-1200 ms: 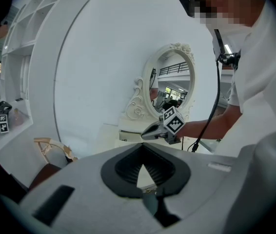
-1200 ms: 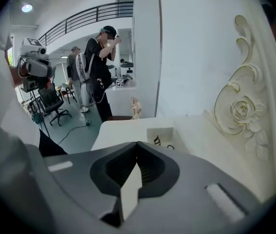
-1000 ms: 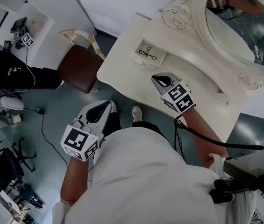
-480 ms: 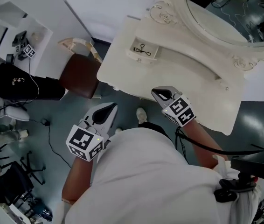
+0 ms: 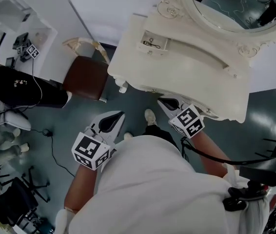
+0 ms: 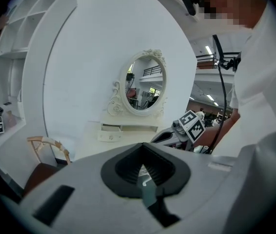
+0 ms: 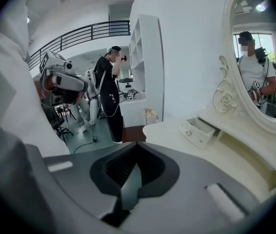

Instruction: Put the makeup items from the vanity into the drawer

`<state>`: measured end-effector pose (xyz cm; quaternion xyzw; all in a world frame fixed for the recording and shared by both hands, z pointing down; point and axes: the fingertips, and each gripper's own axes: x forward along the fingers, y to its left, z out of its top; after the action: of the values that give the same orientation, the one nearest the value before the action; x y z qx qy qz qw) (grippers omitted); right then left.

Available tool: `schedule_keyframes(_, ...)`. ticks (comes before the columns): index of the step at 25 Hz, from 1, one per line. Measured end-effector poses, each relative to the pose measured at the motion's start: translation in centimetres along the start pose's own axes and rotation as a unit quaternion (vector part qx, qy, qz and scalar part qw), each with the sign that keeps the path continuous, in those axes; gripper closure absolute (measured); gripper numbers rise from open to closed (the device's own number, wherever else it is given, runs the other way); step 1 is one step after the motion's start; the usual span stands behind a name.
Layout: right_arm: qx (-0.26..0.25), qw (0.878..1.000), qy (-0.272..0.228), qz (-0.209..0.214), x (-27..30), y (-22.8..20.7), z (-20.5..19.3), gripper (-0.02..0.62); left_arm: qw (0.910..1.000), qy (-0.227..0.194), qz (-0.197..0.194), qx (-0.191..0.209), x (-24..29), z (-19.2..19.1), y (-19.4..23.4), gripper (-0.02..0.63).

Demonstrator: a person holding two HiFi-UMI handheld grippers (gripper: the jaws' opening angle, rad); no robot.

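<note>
right gripper [image 5: 164, 101] withdrawn to vanity [image 5: 191, 69] edge | left gripper [image 5: 118, 115] over floor [image 5: 133, 94] | fingers [image 7: 108, 172] closed, empty

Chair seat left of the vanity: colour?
Chair seat is dark reddish brown; head view shows it best.

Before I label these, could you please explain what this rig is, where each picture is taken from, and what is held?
A person holds a two-jaw gripper in each hand; there is no robot. The head view looks down on the left gripper, the right gripper and the cream vanity. The other two views ride on the grippers, looking along their jaws. Both pairs of jaws are together, holding nothing. The vanity's small drawer stands open with a thin black tool inside; the vanity top looks bare.
</note>
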<state>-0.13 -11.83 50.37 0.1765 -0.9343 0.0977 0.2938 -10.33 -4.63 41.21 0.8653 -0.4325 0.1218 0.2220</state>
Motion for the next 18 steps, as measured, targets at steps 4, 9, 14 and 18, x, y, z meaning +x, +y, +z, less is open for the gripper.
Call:
schedule_keyframes(4, 0.001, 1.000, -0.005, -0.009, -0.2, 4.4, -0.2, 0.595, 1.0000, -0.006, -0.007, 0.003, -3.6, -2.0, -0.6, 0.606)
schedule_keyframes(9, 0.000, 1.000, -0.015, -0.017, -0.8, 9.3, -0.6, 0.595, 0.9998, -0.005, -0.016, 0.006, -7.2, -4.7, -2.0, 0.606)
schedule_keyframes(14, -0.005, 1.000, -0.020, -0.020, -1.2, 13.3, -0.5, 0.595, 0.9997, -0.009, -0.021, 0.006, -10.0, -6.4, -2.8, 0.606)
schedule_keyframes(18, -0.008, 0.999, -0.022, -0.023, -1.5, 15.1, -0.8, 0.595, 0.9995, -0.012, -0.027, 0.009, -11.1, -7.4, -3.5, 0.606)
